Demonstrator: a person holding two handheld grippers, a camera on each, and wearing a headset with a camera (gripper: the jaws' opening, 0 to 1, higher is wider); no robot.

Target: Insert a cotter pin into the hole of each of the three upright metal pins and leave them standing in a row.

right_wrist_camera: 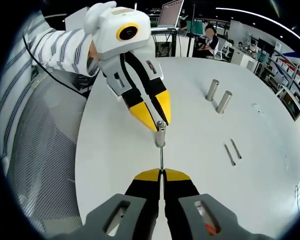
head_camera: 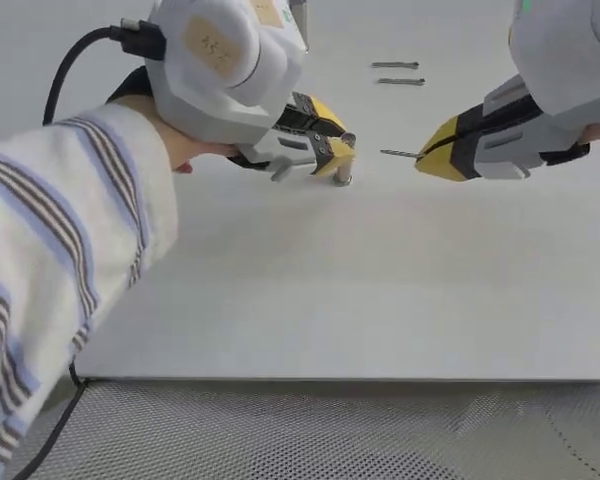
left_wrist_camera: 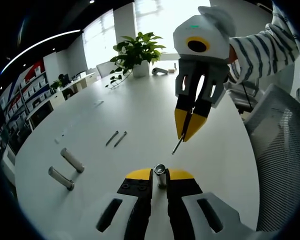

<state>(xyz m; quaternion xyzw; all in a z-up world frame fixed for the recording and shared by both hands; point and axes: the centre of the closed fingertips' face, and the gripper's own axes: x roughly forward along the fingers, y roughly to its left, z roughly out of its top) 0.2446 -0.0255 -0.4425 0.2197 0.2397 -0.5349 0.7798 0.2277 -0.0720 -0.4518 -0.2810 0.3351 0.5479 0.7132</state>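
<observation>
Metal pin [right_wrist_camera: 160, 134] in left claw [left_wrist_camera: 160, 174] (upright)

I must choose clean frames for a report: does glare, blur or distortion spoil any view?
Head view: even light, no glare, near sleeve soft. Left gripper view: window behind the plant is blown out, table edge bent by fisheye. Right gripper view: pin and cotter pin sharp, edges curved.
</observation>
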